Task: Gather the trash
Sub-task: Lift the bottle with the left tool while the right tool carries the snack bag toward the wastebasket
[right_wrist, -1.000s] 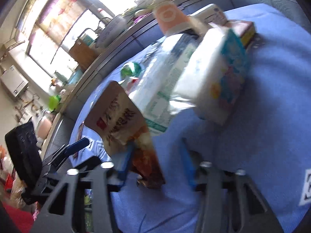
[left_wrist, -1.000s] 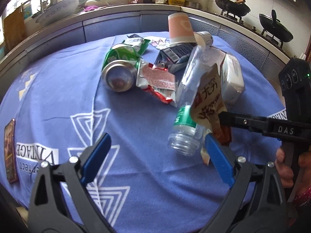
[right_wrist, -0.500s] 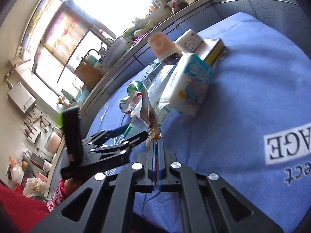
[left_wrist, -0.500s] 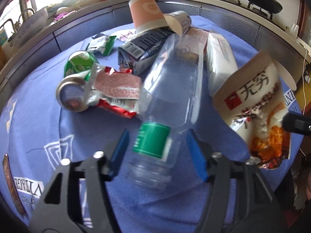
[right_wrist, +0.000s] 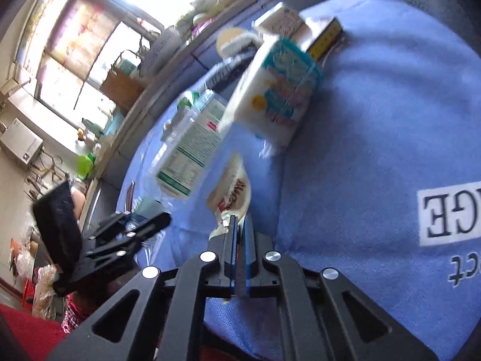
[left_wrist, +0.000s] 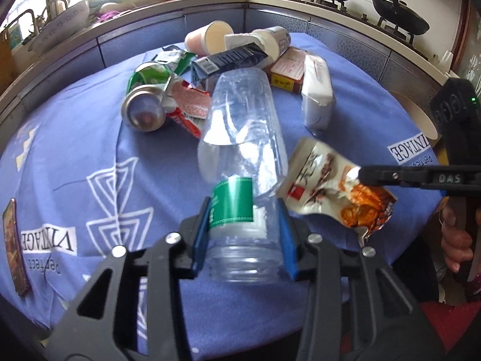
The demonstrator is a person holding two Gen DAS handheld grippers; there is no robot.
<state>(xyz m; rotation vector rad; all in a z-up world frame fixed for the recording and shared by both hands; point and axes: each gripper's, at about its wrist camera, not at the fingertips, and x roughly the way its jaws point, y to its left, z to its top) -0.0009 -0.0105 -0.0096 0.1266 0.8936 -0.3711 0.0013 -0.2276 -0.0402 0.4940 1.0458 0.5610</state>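
My left gripper (left_wrist: 245, 234) is shut on the neck end of a clear plastic bottle (left_wrist: 243, 138) with a green label, which is tilted up off the blue tablecloth (left_wrist: 75, 138). My right gripper (right_wrist: 239, 231) is shut on a beige snack wrapper (right_wrist: 233, 189); the wrapper also shows in the left wrist view (left_wrist: 330, 186), held just right of the bottle. The bottle also shows in the right wrist view (right_wrist: 192, 141). More trash lies behind: a crushed green can (left_wrist: 145, 99), a red wrapper (left_wrist: 189, 108), a dark carton (left_wrist: 228, 60), paper cups (left_wrist: 207, 39), a tissue pack (left_wrist: 317, 87).
A red box (left_wrist: 285, 69) lies by the tissue pack. A dark card (left_wrist: 13, 249) lies at the cloth's left edge. A kitchen counter with a sink (left_wrist: 54, 27) and woks on a stove (left_wrist: 393, 15) runs behind the table.
My left gripper closed on the bottle's neck end and raised it. My right gripper, shut on the snack wrapper, moved it beside the bottle. A paper cup in the pile tipped over.
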